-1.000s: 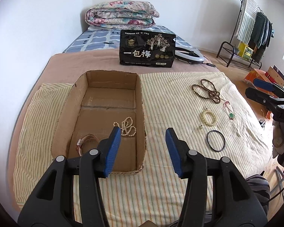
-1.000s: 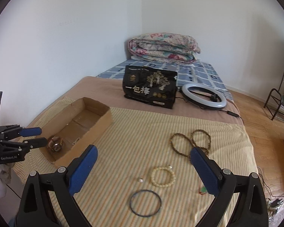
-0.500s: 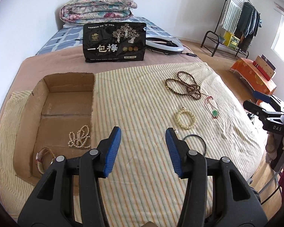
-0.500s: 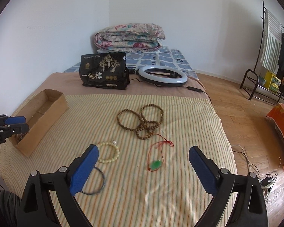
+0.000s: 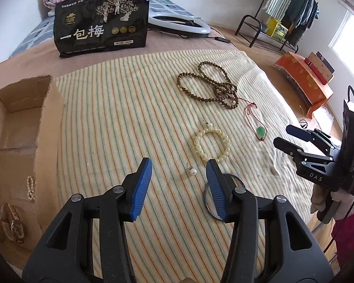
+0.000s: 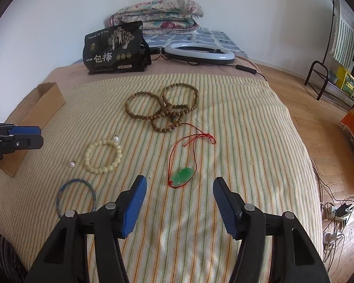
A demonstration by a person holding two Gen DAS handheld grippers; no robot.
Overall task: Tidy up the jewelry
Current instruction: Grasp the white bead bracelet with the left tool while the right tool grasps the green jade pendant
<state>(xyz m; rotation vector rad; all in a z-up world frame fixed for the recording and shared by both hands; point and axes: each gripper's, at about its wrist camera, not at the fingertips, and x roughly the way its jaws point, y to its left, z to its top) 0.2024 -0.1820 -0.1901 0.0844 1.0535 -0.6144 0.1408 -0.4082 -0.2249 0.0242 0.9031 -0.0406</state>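
Striped yellow-green cloth [image 6: 236, 122] spread over the bed, jewelry scattered across its middle.

Left gripper [image 5: 179, 180]: blue pads apart, nothing between them, poised above the cloth over a small loose white pearl bead [image 5: 192, 171]. Right pad overlapping a thin dark-blue ring bangle [image 6: 75, 195] in the left wrist view.

Right gripper [image 6: 178, 199]: jaws closing, still apart, nothing clamped. Green jade pendant on a red cord [image 6: 183, 174] lying on the cloth just ahead of the fingertips, not touched.

Cream round-bead bracelet [image 6: 103, 153] flat on the cloth, between bangle and pendant, just beside the pearl bead. Long brown wooden bead strand [image 6: 162, 108], looped several times, further toward the cloth's far edge; red cord running up to it.

Open brown cardboard box [image 5: 48, 127] at the cloth's left edge. Inside: short white pearl strand [image 5: 30, 187] and amber-brown bracelet [image 5: 13, 221] near the box's near end.

Beyond the cloth's far edge: black printed pouch with white characters [image 6: 114, 47] standing upright, white ring light [image 6: 199, 53] lying flat beside it, folded floral quilt [image 6: 158, 16] against the wall.
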